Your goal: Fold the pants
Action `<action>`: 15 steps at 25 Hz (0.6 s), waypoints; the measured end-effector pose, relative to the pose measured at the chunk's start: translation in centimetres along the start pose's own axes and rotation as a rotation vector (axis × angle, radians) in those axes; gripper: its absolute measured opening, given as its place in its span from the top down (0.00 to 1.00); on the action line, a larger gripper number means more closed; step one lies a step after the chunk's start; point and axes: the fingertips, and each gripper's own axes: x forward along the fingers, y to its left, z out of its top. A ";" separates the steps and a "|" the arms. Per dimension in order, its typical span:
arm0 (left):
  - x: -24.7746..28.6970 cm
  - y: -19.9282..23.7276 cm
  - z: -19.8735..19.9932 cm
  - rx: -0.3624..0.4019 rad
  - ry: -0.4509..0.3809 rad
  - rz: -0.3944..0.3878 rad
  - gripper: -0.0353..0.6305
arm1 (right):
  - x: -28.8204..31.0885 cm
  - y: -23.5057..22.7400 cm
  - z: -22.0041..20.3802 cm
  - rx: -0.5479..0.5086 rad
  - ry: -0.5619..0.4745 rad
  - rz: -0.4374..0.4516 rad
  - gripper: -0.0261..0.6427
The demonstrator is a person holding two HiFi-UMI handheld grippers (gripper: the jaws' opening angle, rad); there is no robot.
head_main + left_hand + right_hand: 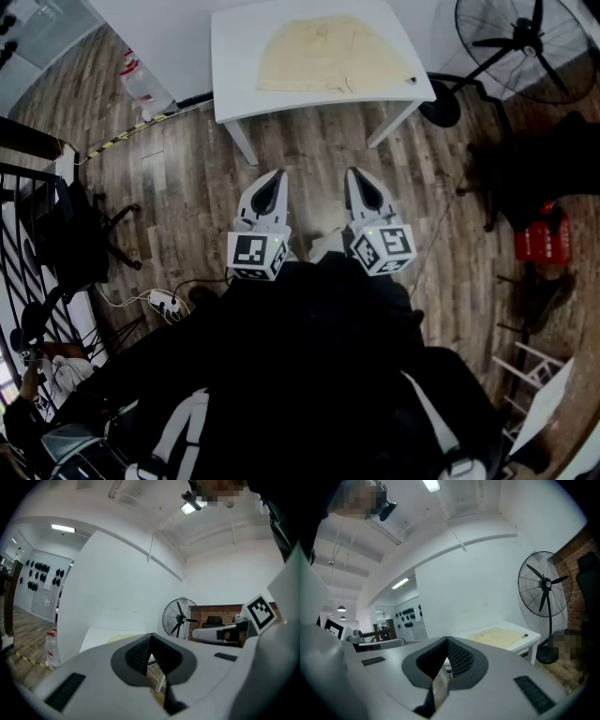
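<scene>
Cream-coloured pants (328, 54) lie spread flat on a white table (234, 56) at the top of the head view. Both grippers hang side by side over the wooden floor, well short of the table's near edge and close to the person's dark clothing. My left gripper (275, 178) is shut with nothing between its jaws, and my right gripper (355, 176) is shut and empty too. In the left gripper view the left gripper (151, 638) has its tips meeting. The right gripper view shows the right gripper (446, 641) with the pants (499, 636) on the table (530, 638) beyond its closed tips.
A large standing fan (525, 42) stands right of the table, with dark bags and a red box (542, 239) below it. A water bottle (141, 84) stands left of the table. An office chair (80, 234) and a power strip (164, 302) are at the left.
</scene>
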 end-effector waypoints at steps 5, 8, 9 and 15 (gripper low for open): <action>0.2 -0.2 0.2 0.003 -0.007 -0.009 0.94 | 0.0 -0.5 0.2 0.011 -0.008 -0.014 0.96; 0.5 -0.3 0.0 -0.001 -0.002 -0.011 0.94 | 0.0 -1.1 0.3 0.034 -0.009 -0.025 0.96; 0.6 -0.3 -0.1 -0.003 0.001 -0.012 0.94 | 0.1 -1.2 0.3 0.039 -0.009 -0.024 0.96; 1.6 -0.3 -0.4 -0.014 0.013 -0.004 0.94 | 0.7 -1.8 -0.2 0.043 0.012 -0.009 0.96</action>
